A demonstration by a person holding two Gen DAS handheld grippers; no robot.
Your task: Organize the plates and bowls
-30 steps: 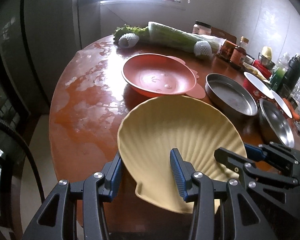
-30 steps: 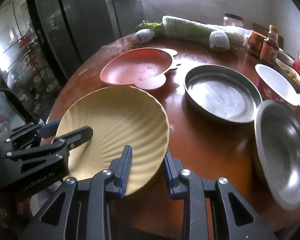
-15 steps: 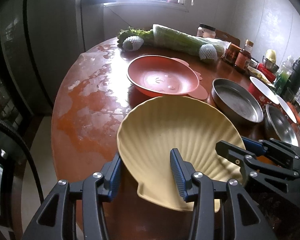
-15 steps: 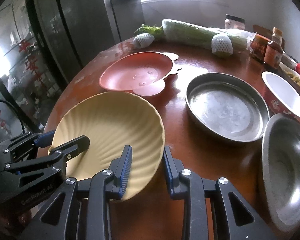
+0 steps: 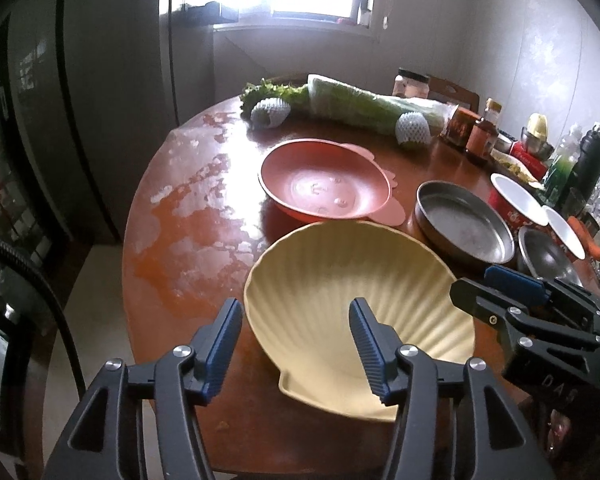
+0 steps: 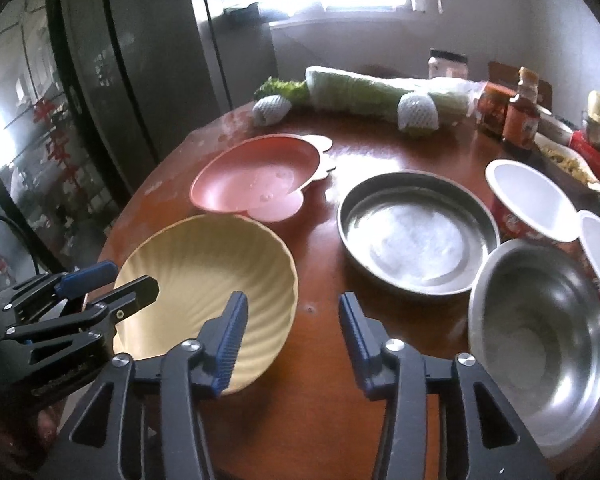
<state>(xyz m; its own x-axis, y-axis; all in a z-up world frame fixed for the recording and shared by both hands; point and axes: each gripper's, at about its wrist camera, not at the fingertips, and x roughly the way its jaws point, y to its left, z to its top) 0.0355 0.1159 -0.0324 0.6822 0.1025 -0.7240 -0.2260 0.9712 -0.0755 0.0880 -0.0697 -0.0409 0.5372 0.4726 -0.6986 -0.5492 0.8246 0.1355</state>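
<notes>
My left gripper (image 5: 296, 340) stands with its jaws apart, having just been opening; the rim of the yellow shell-shaped plate (image 5: 360, 292) lies between the pads, and neither pad presses on it. The plate sits on the round wooden table (image 5: 188, 220), at its near edge. Just beyond it is the pink plate (image 5: 324, 188) with its little ear tabs — close to the shell plate but not on it.

To the right, my right gripper (image 6: 292, 336) is also parted, its jaws just having been opening; the left pad hangs over the shell plate's rim, the right pad over bare wood, neither clamping. Further right sit the flat steel pan (image 6: 416, 236) and, nearer me, the steel bowl (image 6: 540, 336), their rims just beside each other. Behind them stand two red bowls (image 6: 528, 204) with white insides — side by side at the table's right edge.
</notes>
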